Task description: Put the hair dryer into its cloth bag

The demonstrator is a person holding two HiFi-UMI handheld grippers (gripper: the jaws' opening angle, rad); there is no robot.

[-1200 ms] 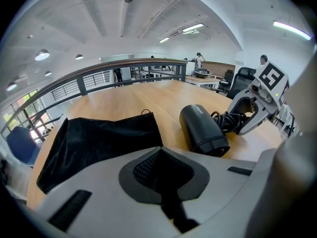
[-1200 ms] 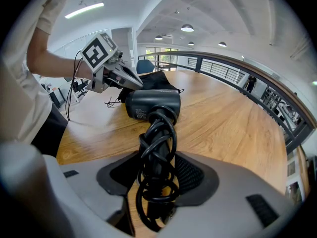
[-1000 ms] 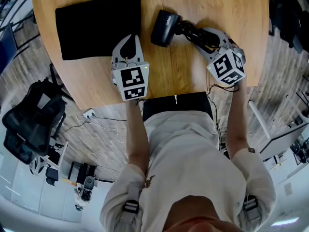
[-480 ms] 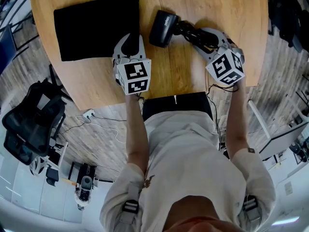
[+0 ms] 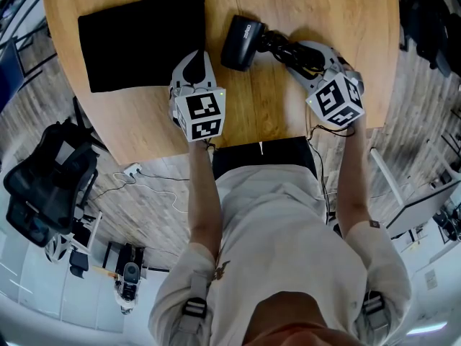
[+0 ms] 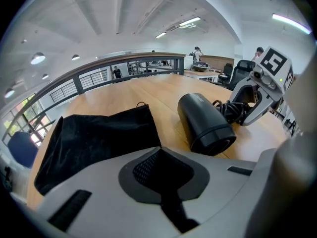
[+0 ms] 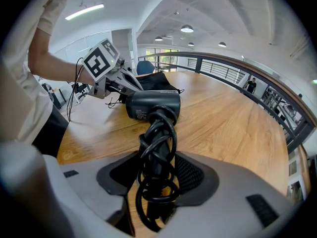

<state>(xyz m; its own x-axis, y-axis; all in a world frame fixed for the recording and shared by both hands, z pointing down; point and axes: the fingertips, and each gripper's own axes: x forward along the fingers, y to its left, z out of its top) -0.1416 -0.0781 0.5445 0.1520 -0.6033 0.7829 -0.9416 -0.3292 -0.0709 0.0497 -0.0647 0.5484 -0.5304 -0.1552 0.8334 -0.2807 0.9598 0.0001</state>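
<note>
Hair dryer (image 5: pixel 239 43) clamped by right gripper (image 5: pixel 294 51) — left gripper (image 5: pixel 193 58) closed near cloth bag (image 5: pixel 137 38).

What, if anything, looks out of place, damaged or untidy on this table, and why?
Nothing is spilled or damaged. Only the cord looks untidy: it loops unevenly around the handle of the hair dryer, clamped in the right gripper. The cloth bag lies flat.

No legible text, pale label on the hair dryer (image 7: pixel 148 105) too blurred to read
</note>
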